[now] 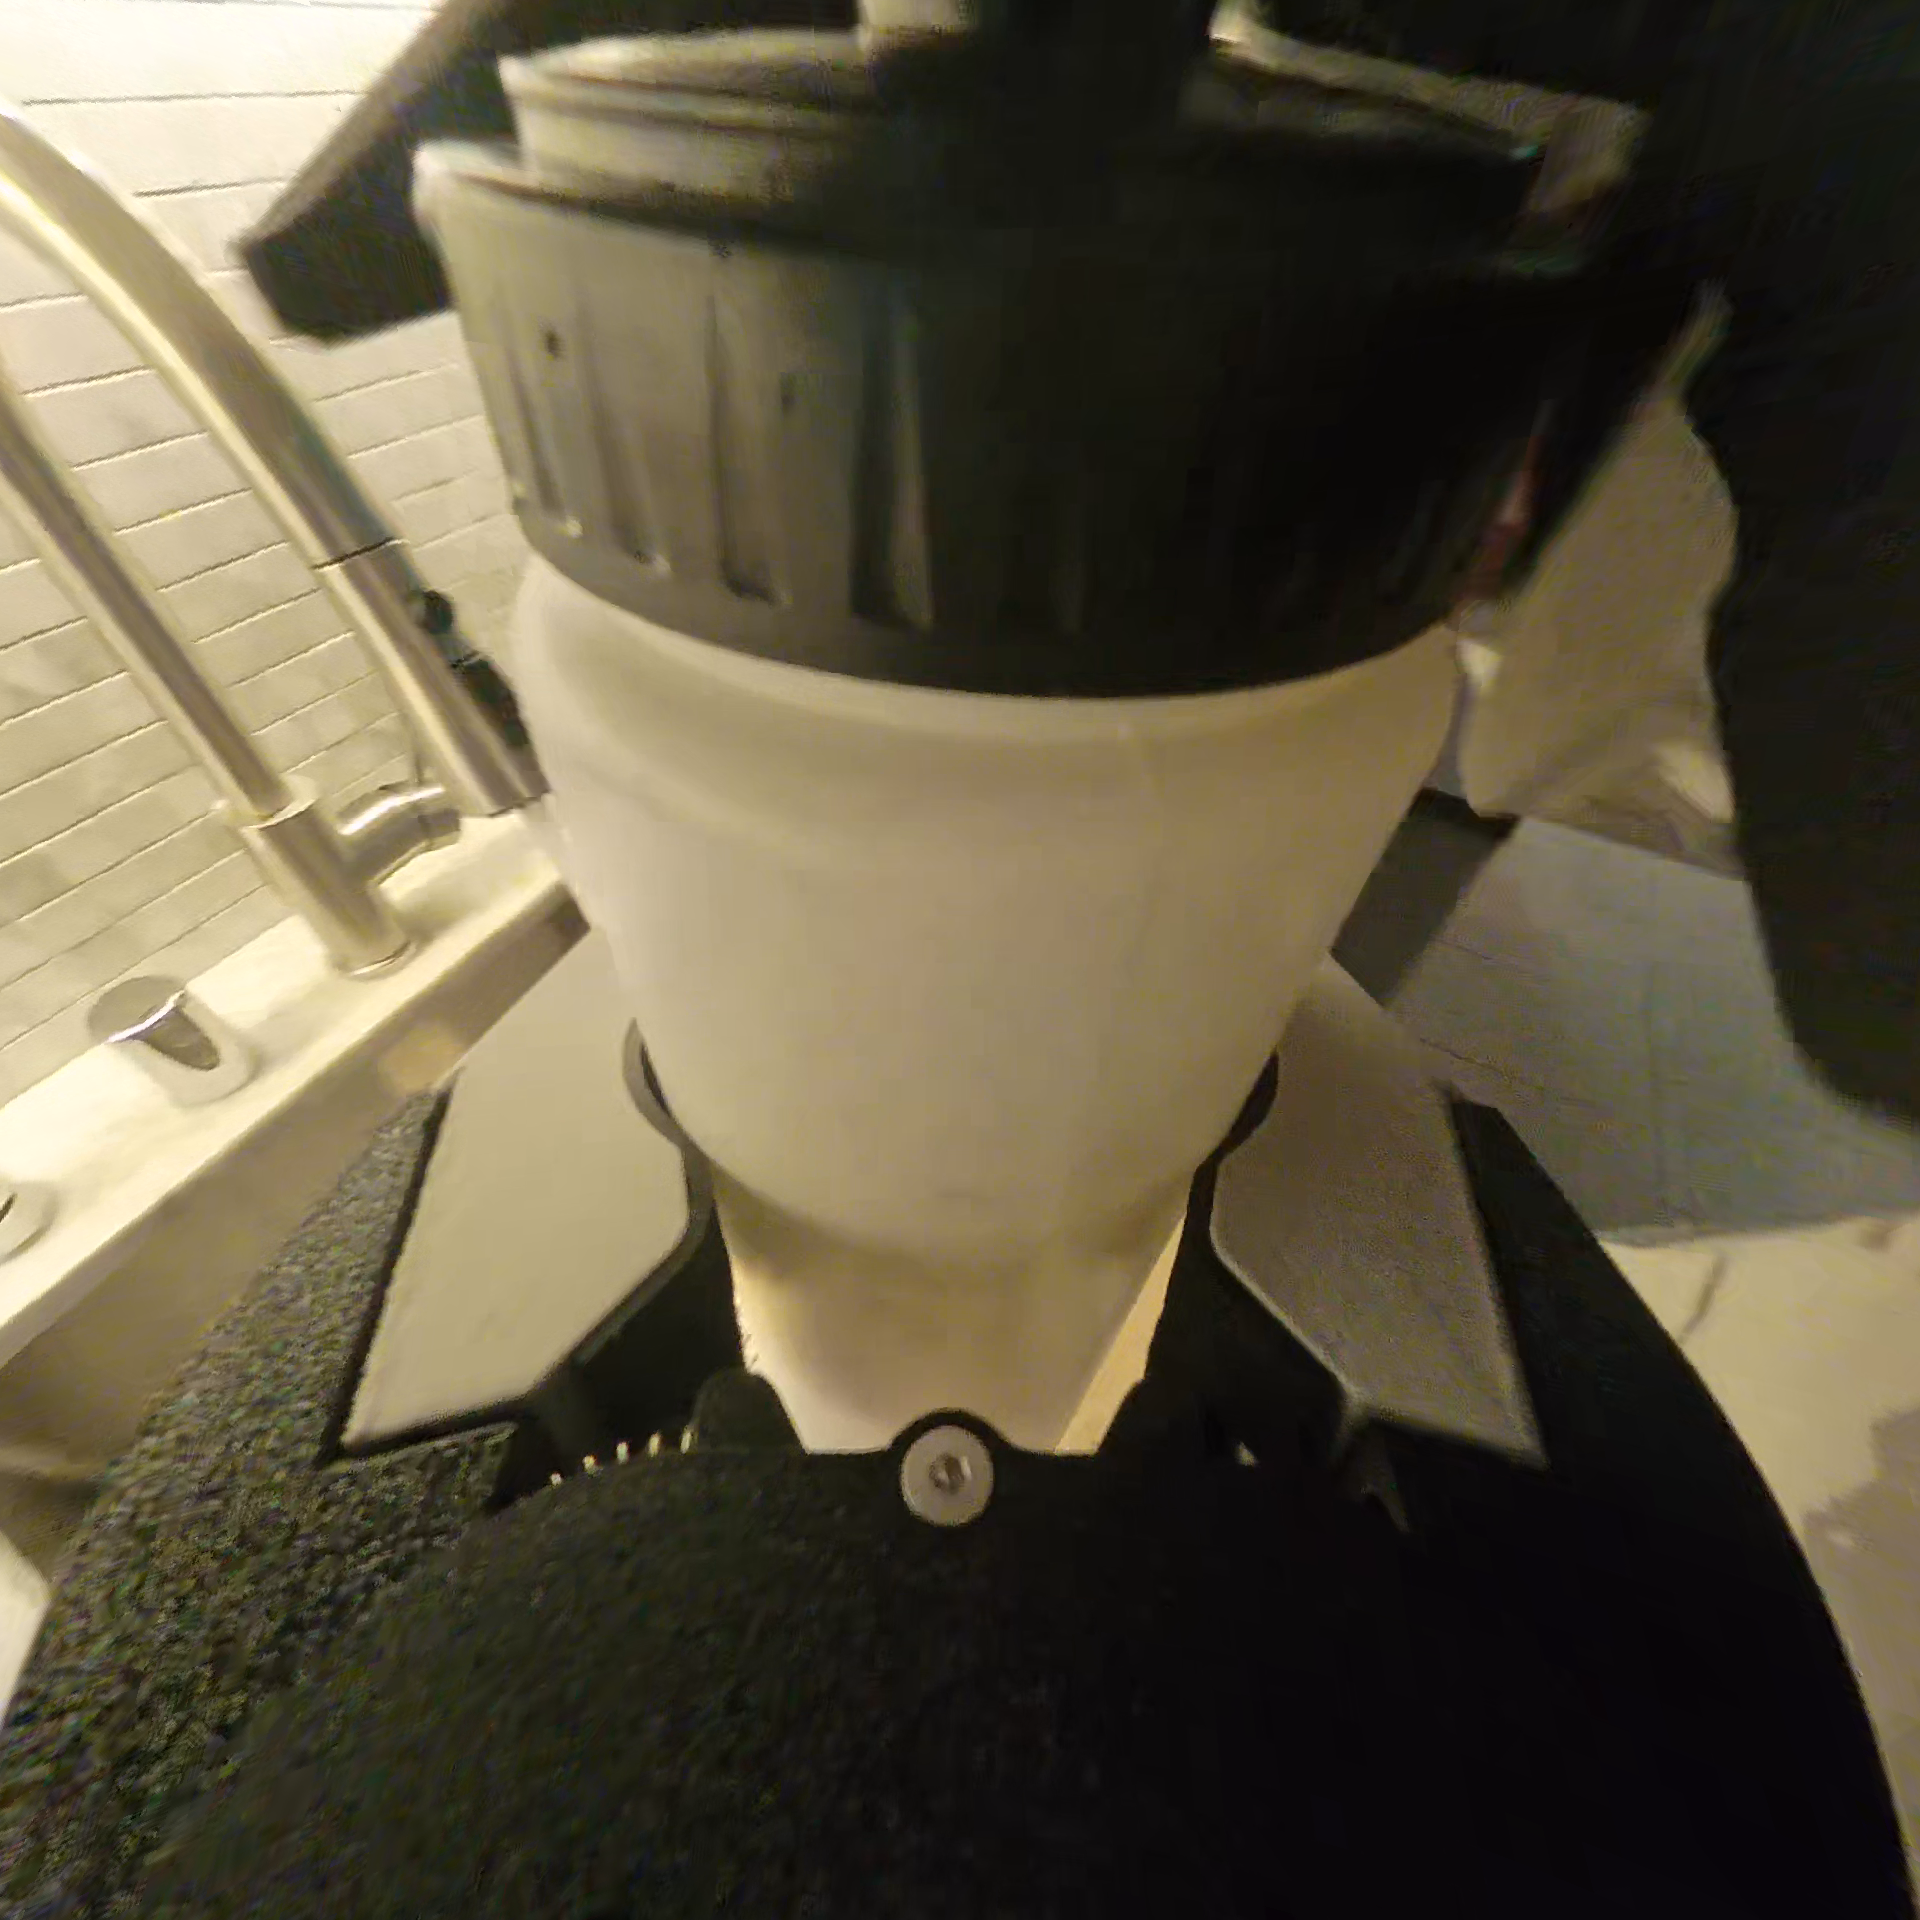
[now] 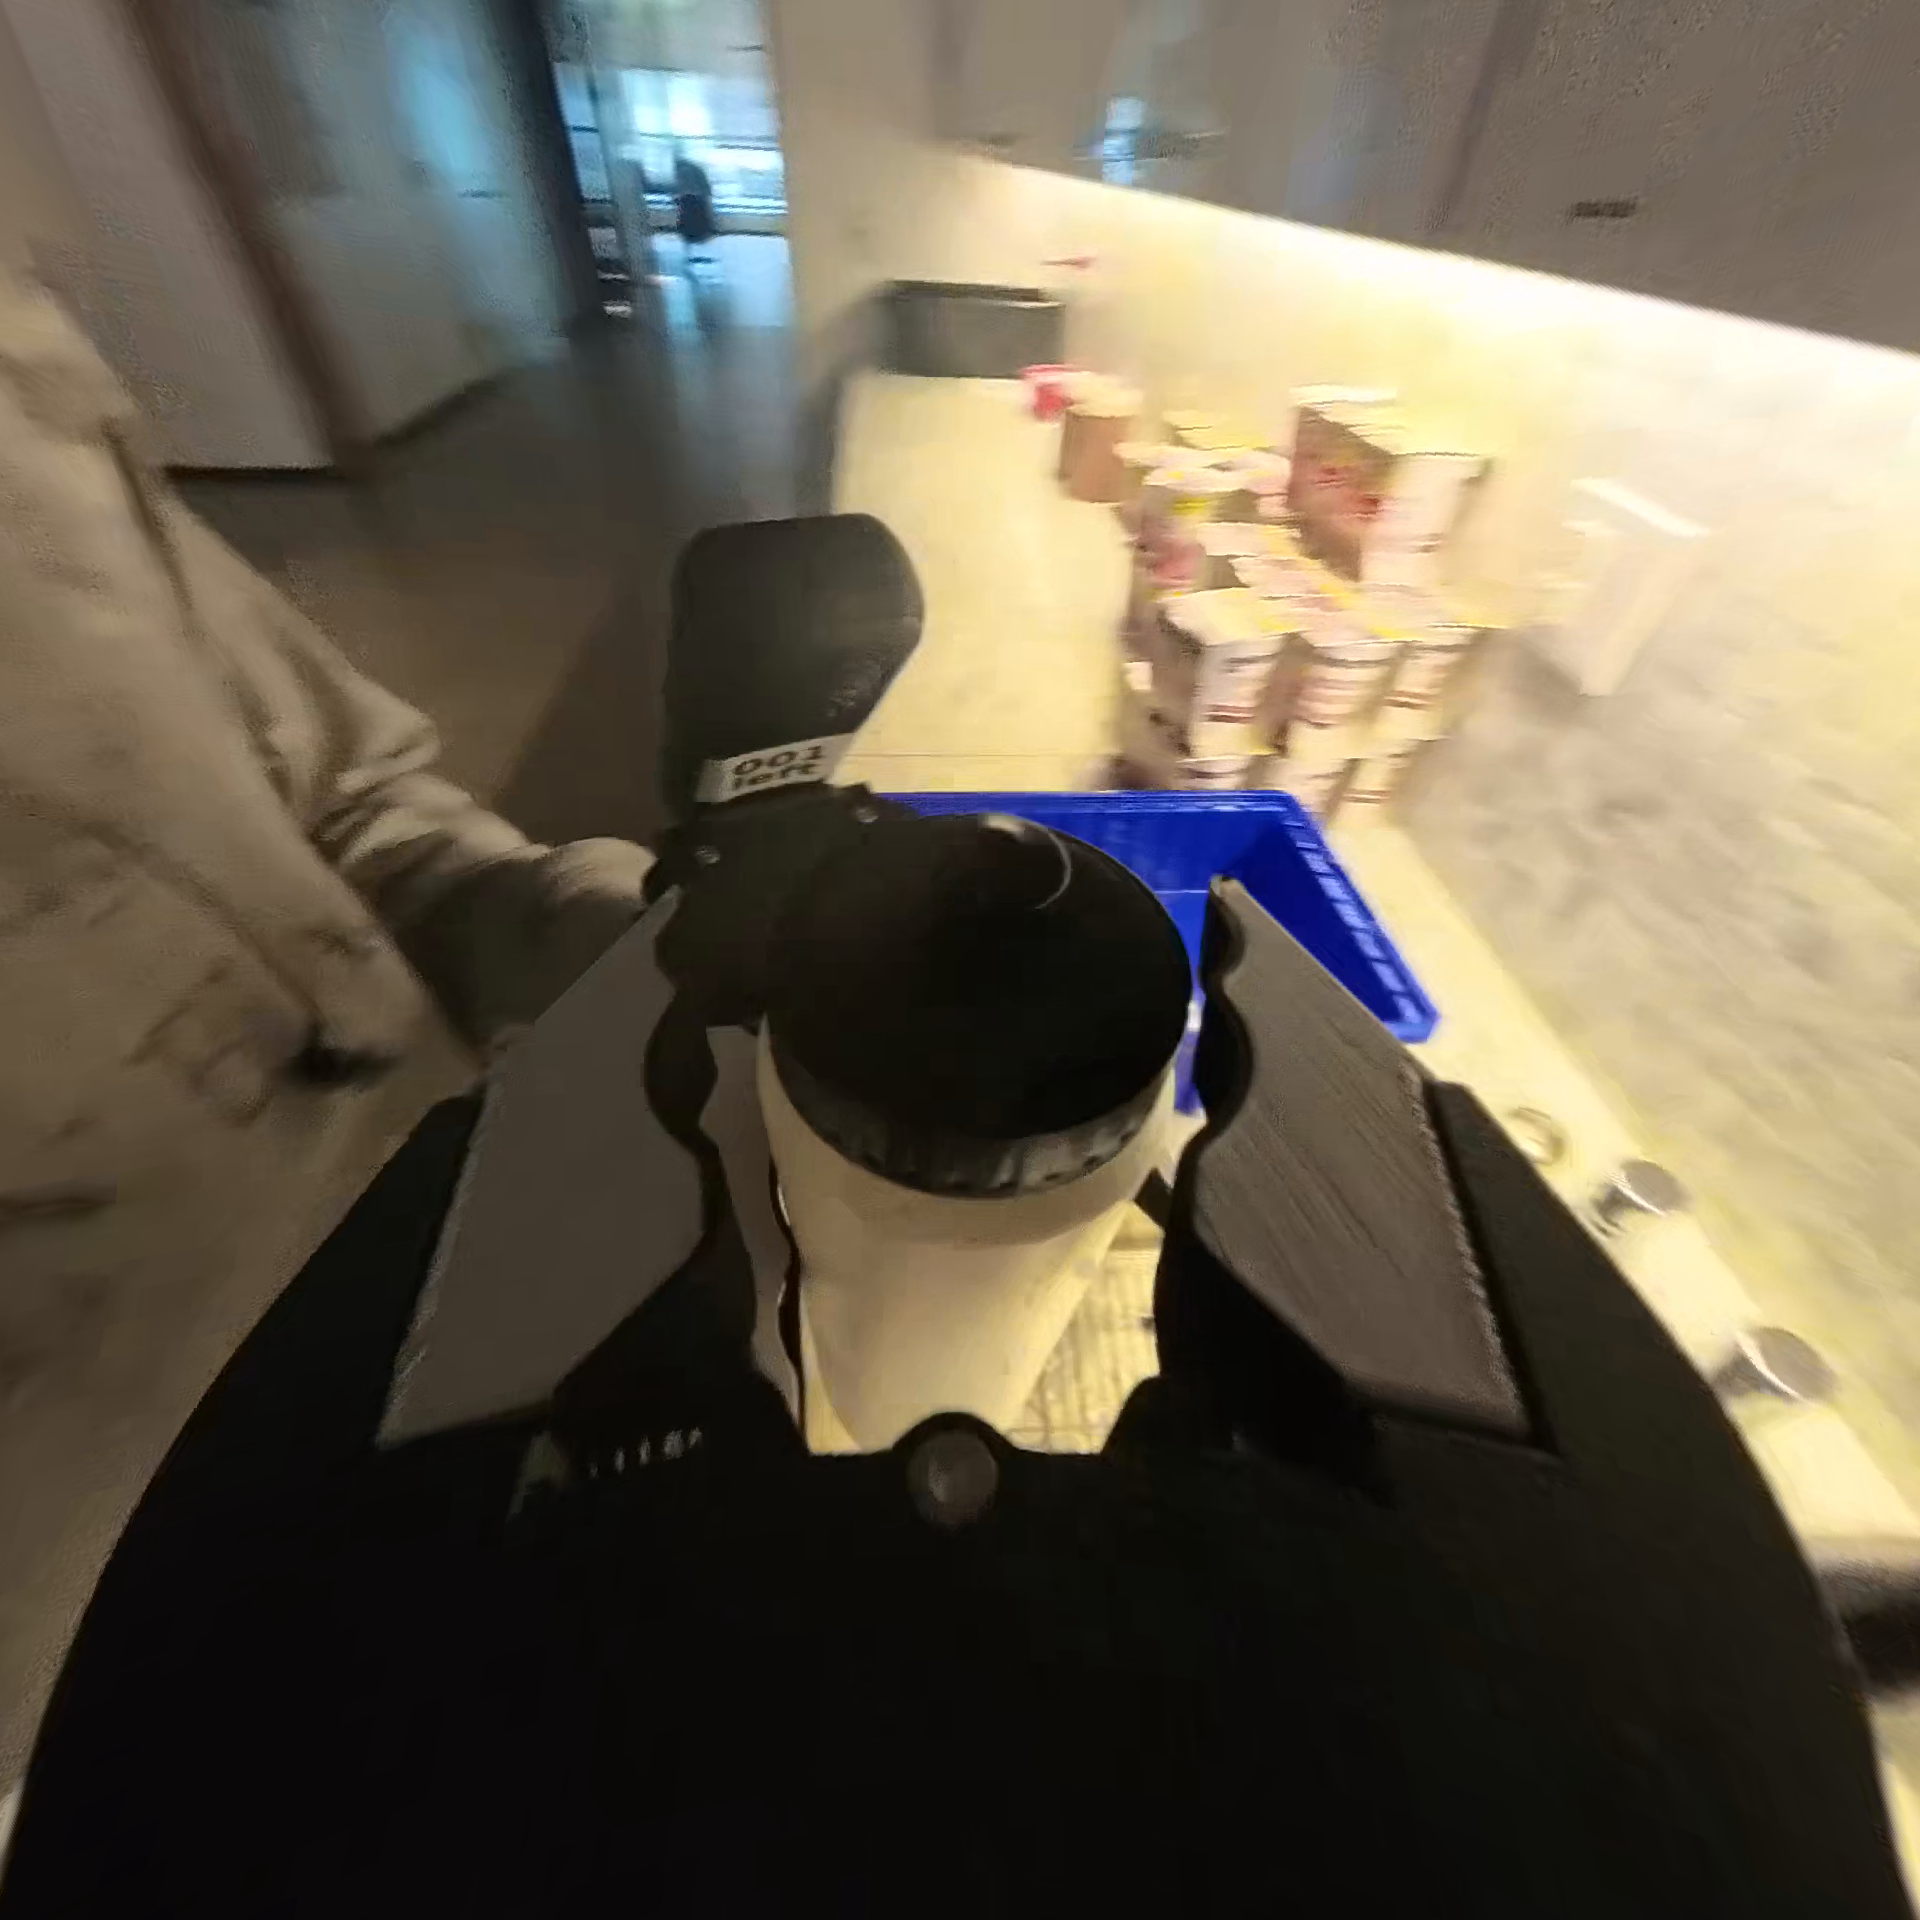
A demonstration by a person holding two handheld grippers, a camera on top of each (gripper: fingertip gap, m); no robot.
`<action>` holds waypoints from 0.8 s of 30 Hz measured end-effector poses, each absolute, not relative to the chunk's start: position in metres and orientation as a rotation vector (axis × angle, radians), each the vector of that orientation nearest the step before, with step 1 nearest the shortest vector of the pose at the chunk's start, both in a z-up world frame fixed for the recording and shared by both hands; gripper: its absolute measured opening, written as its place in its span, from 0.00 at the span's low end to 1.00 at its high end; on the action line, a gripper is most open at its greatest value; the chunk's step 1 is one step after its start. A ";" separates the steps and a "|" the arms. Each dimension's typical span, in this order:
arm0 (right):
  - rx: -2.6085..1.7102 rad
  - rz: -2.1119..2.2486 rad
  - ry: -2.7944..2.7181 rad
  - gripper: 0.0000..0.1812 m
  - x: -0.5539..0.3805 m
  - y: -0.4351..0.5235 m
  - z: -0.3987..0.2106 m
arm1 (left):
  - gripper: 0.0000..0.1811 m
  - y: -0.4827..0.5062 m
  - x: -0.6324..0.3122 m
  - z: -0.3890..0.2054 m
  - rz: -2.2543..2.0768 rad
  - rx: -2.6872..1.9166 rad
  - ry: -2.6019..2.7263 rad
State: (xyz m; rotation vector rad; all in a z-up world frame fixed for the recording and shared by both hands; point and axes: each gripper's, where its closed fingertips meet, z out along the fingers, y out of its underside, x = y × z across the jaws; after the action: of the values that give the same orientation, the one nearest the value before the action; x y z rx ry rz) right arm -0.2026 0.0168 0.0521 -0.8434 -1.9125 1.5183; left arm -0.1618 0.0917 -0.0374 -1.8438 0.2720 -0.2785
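The left gripper has its two grey fingers pressed on the sides of a white plastic bottle with a wide black ridged screw cap. It grips the low part of the bottle, and the bottle stands up straight ahead of it. The black ridged cap is at the far end, and something dark and blurry lies over the top of it. Off to the left of this gripper, a bent silver metal tap stands on a pale counter ledge in front of a white tiled wall.

The right gripper has its fingers spread on both sides of the same cap. There is a small gap on each side, so it is open and not squeezing. The white bottle runs down between the fingers toward the camera. Just past the cap is the black body of the left gripper. Behind the cap and a bit to the right sits a blue plastic bin on a pale countertop. Farther off are stacked paper cups, all blurry. To the left is a person's pale sleeve.
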 end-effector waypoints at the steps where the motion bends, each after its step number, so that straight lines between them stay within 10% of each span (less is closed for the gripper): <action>1: -0.814 1.563 -1.972 0.49 -0.200 0.014 0.051 | 0.57 0.090 -0.157 -0.037 -0.297 -1.838 0.295; 24: -0.986 1.361 -1.379 0.38 -0.175 0.026 0.064 | 0.57 0.098 -0.201 -0.048 -0.184 -1.870 0.098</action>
State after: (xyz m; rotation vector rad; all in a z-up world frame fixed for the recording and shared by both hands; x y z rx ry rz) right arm -0.1746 0.0259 0.0645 -0.9856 -1.3791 1.3608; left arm -0.2007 0.0976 -0.0479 -1.8700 0.0980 -0.1838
